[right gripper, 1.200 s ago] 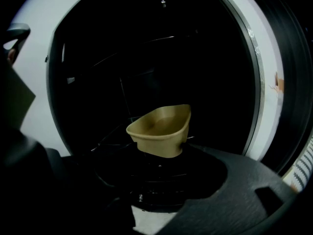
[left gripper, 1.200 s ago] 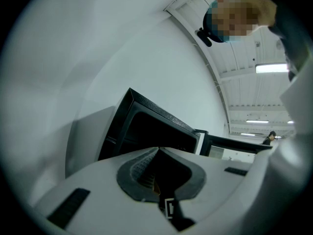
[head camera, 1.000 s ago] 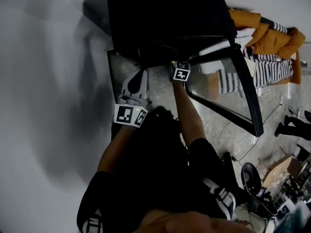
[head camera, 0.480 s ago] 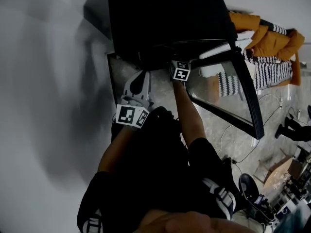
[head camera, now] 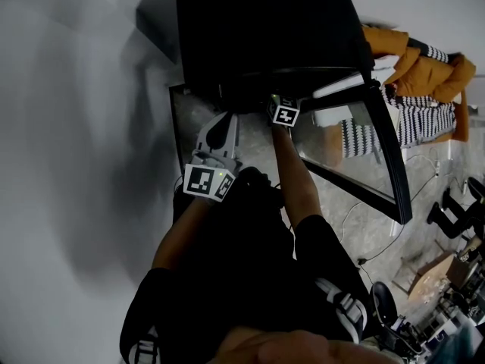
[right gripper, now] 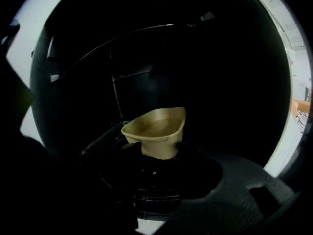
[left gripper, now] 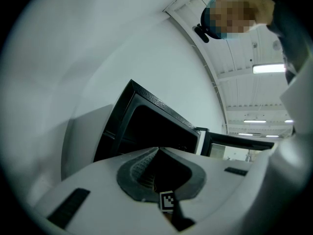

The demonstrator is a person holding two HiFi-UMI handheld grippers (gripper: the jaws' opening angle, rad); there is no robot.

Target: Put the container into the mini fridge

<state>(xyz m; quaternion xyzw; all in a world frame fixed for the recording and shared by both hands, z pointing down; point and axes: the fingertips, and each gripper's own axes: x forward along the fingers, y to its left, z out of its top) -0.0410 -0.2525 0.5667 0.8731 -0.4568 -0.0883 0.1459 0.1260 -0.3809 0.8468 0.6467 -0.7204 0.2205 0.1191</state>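
One black mini fridge (head camera: 258, 29), one open glass door (head camera: 383, 154), one tan container (right gripper: 157, 129), two hand-held grippers, left hand-held gripper (left gripper: 157, 155) and right hand-held gripper (right gripper: 159, 152), one orange jacket (head camera: 424, 70) far right, one striped garment (head camera: 428, 120)

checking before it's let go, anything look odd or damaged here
The tan container, inside the dark mini fridge, looks squashed: the right gripper, whose jaws have just been closing, pinches its near side, bending the rim.
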